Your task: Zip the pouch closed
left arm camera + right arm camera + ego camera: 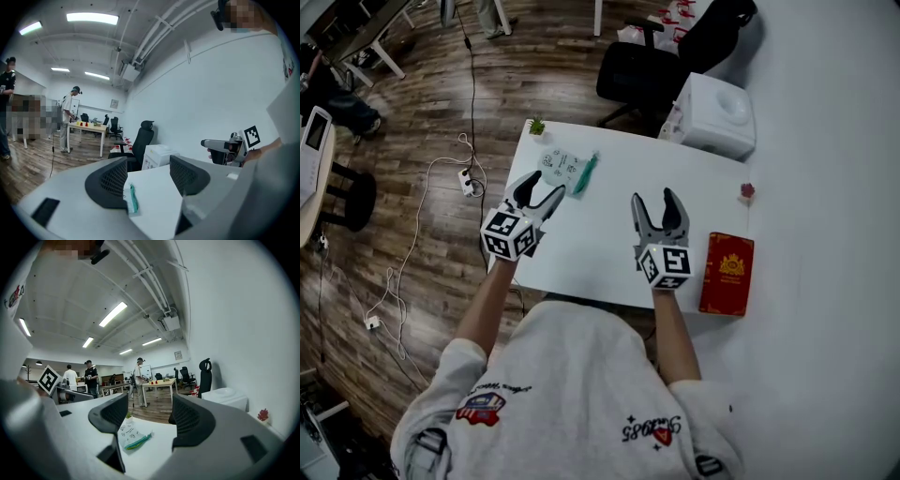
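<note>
The pouch (566, 172) is flat, pale with small prints and a green zipper edge, and lies at the far left of the white table (600, 253). It also shows between the jaws in the left gripper view as pouch (131, 198) and in the right gripper view as pouch (132, 436). My left gripper (541, 188) hovers just near of it, open and empty. Over the table's middle hangs my right gripper (660, 202), open with nothing in it. Neither touches the pouch.
A red book (727, 274) lies at the table's right front. A white box-shaped appliance (716, 114) stands at the far right corner, a black office chair (647, 66) behind it. A small green plant (536, 125) and a small red object (747, 190) sit at the edges. People stand at distant desks.
</note>
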